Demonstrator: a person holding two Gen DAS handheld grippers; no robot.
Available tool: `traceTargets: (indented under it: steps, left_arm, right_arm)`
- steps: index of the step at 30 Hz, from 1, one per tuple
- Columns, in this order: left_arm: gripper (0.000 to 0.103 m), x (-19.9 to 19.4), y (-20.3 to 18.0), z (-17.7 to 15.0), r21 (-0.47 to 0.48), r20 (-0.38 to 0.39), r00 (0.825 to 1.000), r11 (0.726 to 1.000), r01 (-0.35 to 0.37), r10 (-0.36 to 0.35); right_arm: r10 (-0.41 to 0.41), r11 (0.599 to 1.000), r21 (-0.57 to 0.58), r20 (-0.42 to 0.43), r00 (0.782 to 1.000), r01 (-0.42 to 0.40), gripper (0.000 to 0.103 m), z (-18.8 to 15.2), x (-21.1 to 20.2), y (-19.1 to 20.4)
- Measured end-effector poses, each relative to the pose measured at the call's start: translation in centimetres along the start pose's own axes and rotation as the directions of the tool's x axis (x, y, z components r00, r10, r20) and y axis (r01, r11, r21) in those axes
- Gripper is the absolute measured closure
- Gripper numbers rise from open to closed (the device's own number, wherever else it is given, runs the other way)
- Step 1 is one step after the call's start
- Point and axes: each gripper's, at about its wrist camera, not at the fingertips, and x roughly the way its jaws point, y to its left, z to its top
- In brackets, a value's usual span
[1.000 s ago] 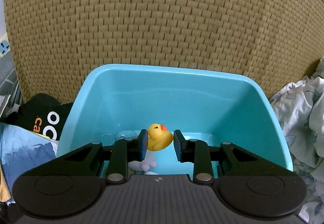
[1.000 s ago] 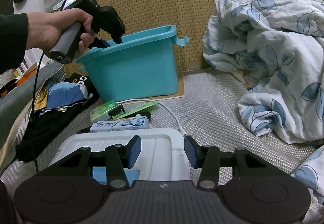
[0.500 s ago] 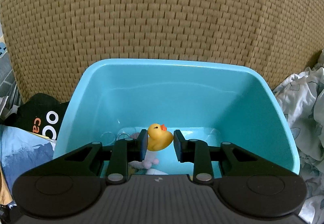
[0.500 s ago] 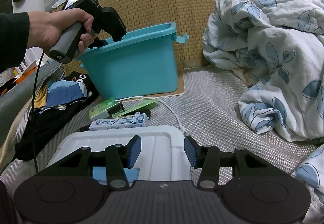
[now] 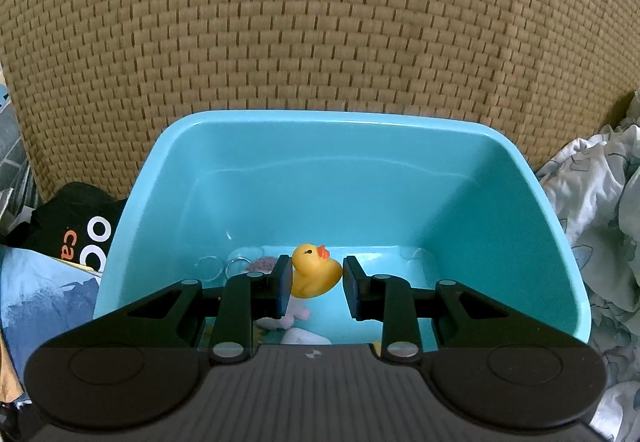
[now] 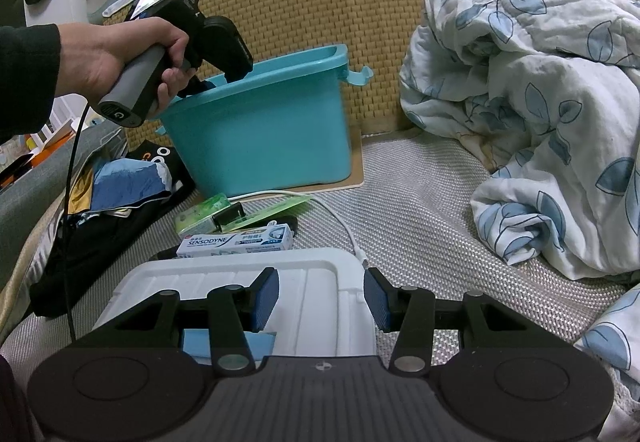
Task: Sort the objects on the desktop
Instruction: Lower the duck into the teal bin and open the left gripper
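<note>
the left tool (image 5: 312, 284) is rising relative to the teal bin (image 5: 552, 242): compared with a second ago, more of the bin's rim and floor is showing ahead of the fingers. the rubber duck (image 5: 314, 276) is sitting between the two pads throughout, touching the left pad, with a thin gap at the right pad. the fingers are standing part-way open at about duck width, so whether the duck is gripped or just released cannot be told. judged from this, the duck is either being deposited or is about to be, and the tool is backing out of the bin. other small items are lying on the bin floor below the tool, including clear rings (image 5: 222, 266) and a pale pink item (image 5: 294, 316).

in the right wrist view, the left hand (image 6: 120, 62) is holding its tool tilted downward, nose inside the bin's near-left corner.

the right tool (image 6: 320, 300) is holding steady, fingers wide apart and empty, hovering above a white lid (image 6: 312, 282). ahead of it, a toothpaste box (image 6: 236, 240) and a green packet (image 6: 204, 208) are lying unsorted on the bed, which probably makes them the next items.
</note>
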Motion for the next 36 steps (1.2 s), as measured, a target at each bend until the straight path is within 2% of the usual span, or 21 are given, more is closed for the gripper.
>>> traceTargets:
  steps: [24, 36]
  left_arm:
    - [0.070, -1.0, 0.3, -0.3, -0.005, 0.008, 1.000, 1.000, -0.003, 0.003]
    - [0.070, -5.7, 0.3, -0.9, 0.022, 0.102, 0.994, 0.999, 0.037, -0.039]
  right_arm:
    - [0.002, 1.000, -0.002, 0.004, 1.000, -0.002, 0.052, -0.1, -0.1, 0.0]
    - [0.003, 1.000, -0.023, 0.000, 1.000, -0.003, 0.052, -0.2, 0.0, 0.1]
